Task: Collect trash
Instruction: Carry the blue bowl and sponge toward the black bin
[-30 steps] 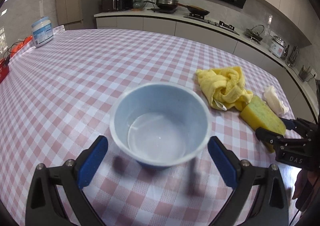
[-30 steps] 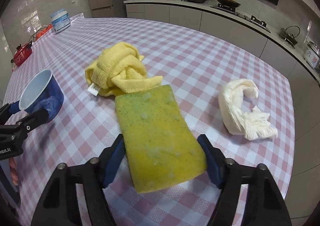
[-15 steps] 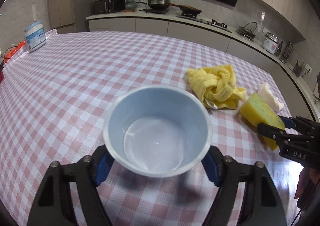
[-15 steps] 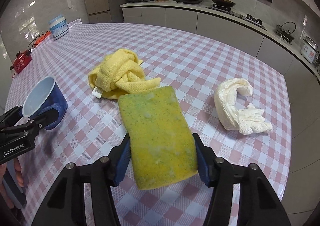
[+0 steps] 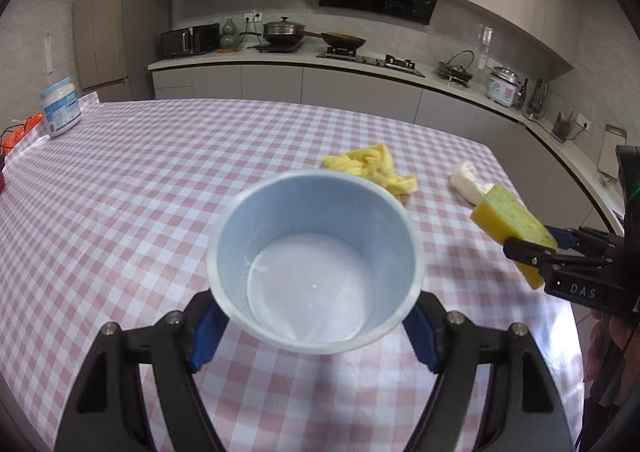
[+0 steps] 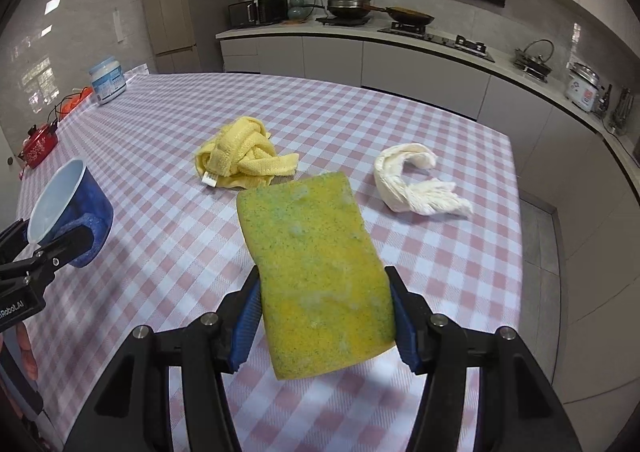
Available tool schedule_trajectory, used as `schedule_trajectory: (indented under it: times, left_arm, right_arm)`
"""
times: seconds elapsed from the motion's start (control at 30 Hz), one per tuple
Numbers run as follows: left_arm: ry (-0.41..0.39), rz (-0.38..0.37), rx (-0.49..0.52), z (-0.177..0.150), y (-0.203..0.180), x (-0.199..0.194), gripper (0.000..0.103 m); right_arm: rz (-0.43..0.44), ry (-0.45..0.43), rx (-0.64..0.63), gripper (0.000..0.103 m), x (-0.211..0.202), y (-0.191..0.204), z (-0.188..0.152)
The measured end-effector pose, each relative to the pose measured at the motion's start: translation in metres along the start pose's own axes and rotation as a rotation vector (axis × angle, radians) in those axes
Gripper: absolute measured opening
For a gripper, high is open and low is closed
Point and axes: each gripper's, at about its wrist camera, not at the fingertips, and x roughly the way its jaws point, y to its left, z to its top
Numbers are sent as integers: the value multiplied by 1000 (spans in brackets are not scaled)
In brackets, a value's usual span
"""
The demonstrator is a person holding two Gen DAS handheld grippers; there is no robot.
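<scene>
My left gripper is shut on a blue bowl with a pale empty inside and holds it above the checked table. The bowl also shows in the right wrist view. My right gripper is shut on a yellow-green sponge and holds it above the table; the sponge shows in the left wrist view too. A crumpled yellow cloth and a wad of white tissue lie on the table beyond the sponge.
A white jar with a blue label stands at the table's far left corner. A red kettle and orange items sit at the left edge. A kitchen counter with pots runs behind. The table's right edge drops to the floor.
Both grippers closed: the left on the bowl, the right on the sponge. Both then rose, lifting the bowl and sponge off the table.
</scene>
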Motion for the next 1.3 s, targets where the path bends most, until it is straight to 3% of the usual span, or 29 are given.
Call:
schedule_trajectory:
  times: [0.53,1.07,1.3]
  left_arm:
    - [-71,-158,147,-39,-39,-96,77]
    - [-88,-249,243,-68,-118,-129,77]
    - [-90,-277,259,-84,-180,-139,77]
  right_arm:
    - [-147,-94,123,60,-143,22,-90]
    - [-236,-121,229,60,-222,-35,-165]
    - [-251,-122,238,60,-253,-86,-198]
